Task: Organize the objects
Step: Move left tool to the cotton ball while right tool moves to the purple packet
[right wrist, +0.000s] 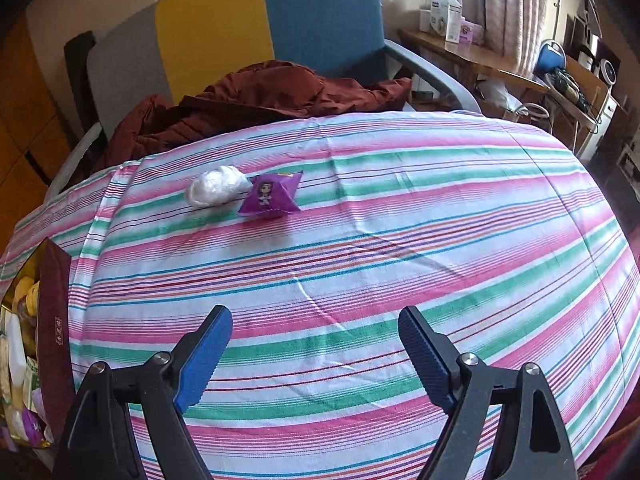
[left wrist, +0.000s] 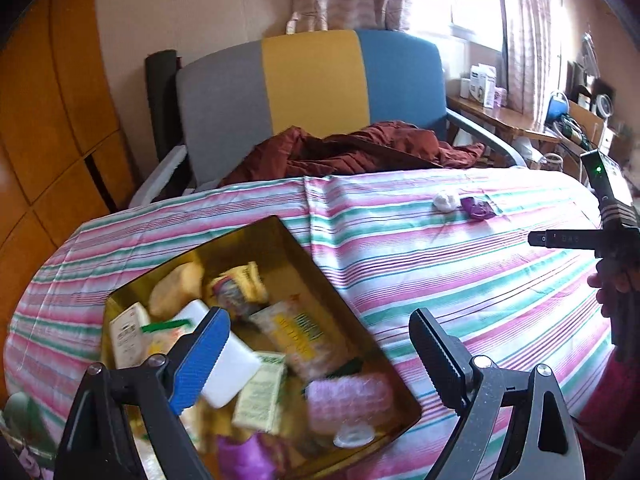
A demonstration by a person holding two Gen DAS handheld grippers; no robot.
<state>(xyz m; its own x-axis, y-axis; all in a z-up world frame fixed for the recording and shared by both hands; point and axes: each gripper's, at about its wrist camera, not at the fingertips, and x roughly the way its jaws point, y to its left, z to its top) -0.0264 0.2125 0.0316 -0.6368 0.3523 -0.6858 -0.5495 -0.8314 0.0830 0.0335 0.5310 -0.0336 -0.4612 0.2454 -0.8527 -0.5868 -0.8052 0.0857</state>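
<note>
A gold-lined box [left wrist: 288, 236] sits on the striped cloth, filled with several packets, a white bar and a pink bubble-wrapped item [left wrist: 352, 400]. My left gripper [left wrist: 320, 356] is open and empty, just above the box. A purple snack packet [right wrist: 272, 196] and a white crumpled plastic ball [right wrist: 216, 190] lie side by side on the far part of the cloth; both also show in the left wrist view, packet [left wrist: 476, 207] and ball [left wrist: 446, 200]. My right gripper [right wrist: 316, 352] is open and empty, low over the cloth, well short of the packet. The box's dark red wall [right wrist: 54, 320] shows at its left.
A striped cloth [right wrist: 400, 240] covers the table. A grey, yellow and blue chair [left wrist: 312, 80] with a dark red garment [left wrist: 352, 148] stands behind it. A wooden shelf with boxes [left wrist: 488, 112] is at the right. The right hand-held unit [left wrist: 600, 216] shows at the left view's right edge.
</note>
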